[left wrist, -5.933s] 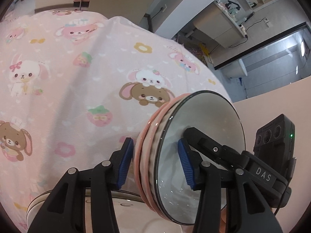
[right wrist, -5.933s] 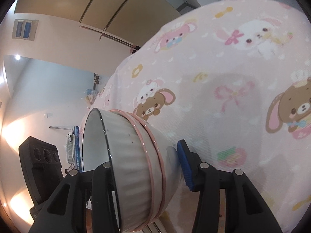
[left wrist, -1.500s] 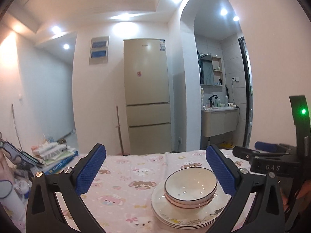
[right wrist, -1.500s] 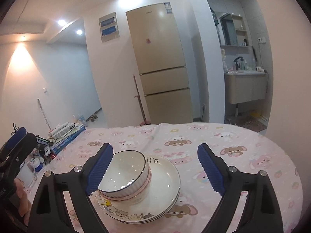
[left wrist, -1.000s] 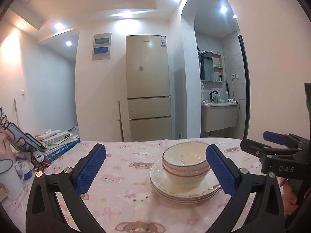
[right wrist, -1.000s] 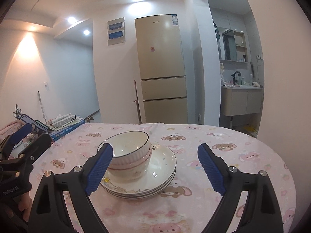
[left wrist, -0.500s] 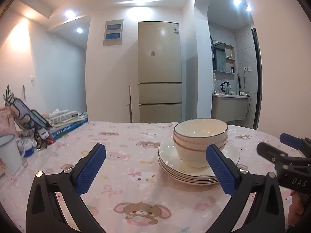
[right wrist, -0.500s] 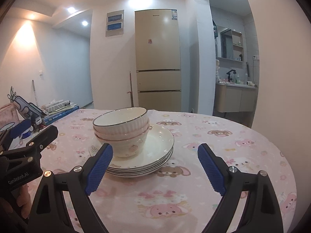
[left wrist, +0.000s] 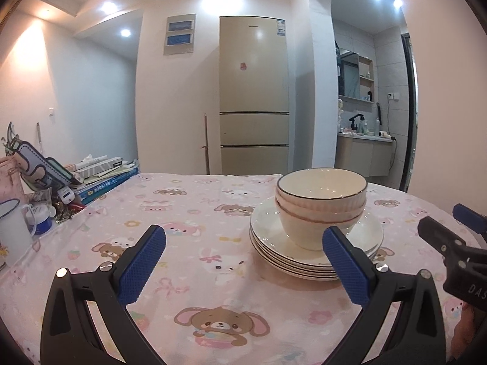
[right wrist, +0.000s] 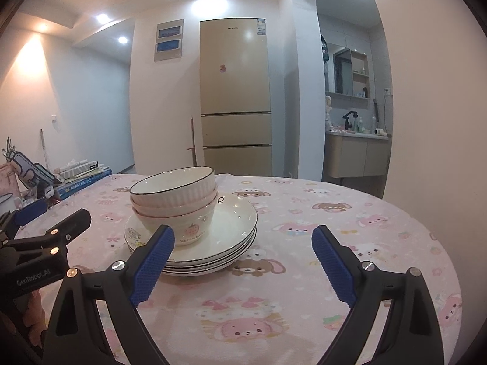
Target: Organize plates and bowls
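Several cream bowls (left wrist: 319, 210) are nested upright on a stack of white plates (left wrist: 368, 234) on the pink cartoon tablecloth (left wrist: 194, 213). The bowls (right wrist: 176, 200) and plates (right wrist: 237, 222) also show in the right wrist view. My left gripper (left wrist: 243, 261) is open and empty, low over the cloth, near and left of the stack. My right gripper (right wrist: 243, 261) is open and empty, near and right of the stack. Each gripper appears at the edge of the other's view.
Books and boxes (left wrist: 103, 176), a white mug (left wrist: 12, 228) and small clutter (left wrist: 51, 203) sit at the table's left edge. A beige fridge (left wrist: 254, 97) stands behind the table. A washroom (left wrist: 365, 140) opens at the right.
Both grippers have let go of the bowls, which now rest on the plates. Both have opened wide, pulled back and sunk low over the cloth.
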`<state>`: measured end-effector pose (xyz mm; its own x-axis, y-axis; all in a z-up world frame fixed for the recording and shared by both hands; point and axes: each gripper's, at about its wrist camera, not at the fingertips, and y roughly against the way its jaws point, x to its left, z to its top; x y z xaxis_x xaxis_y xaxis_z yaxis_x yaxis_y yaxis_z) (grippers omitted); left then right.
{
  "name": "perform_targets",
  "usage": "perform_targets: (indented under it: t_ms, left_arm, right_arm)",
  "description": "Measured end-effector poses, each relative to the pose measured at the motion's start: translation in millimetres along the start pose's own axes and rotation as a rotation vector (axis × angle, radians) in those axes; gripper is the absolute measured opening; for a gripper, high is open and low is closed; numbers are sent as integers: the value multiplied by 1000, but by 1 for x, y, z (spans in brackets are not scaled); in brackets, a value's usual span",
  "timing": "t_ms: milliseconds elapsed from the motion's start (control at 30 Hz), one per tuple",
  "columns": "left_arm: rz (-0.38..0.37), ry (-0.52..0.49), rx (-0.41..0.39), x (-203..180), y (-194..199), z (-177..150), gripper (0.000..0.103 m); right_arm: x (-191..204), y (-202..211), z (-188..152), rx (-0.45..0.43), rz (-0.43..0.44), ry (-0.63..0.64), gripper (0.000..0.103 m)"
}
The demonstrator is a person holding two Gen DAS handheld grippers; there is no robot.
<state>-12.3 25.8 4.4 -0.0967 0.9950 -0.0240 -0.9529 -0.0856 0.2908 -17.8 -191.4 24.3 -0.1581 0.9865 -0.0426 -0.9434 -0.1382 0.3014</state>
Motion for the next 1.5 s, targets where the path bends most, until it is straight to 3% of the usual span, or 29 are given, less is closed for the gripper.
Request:
perform_targets:
  t_ms: [167,1500]
  left_arm:
    - [-3,-6,9,0,-2,0,103]
    - [4,-6,5,-2,-3,0,103]
  right_arm:
    - [4,2,1,-15,18,18,102]
    - [5,2,2,-12,20,14,103]
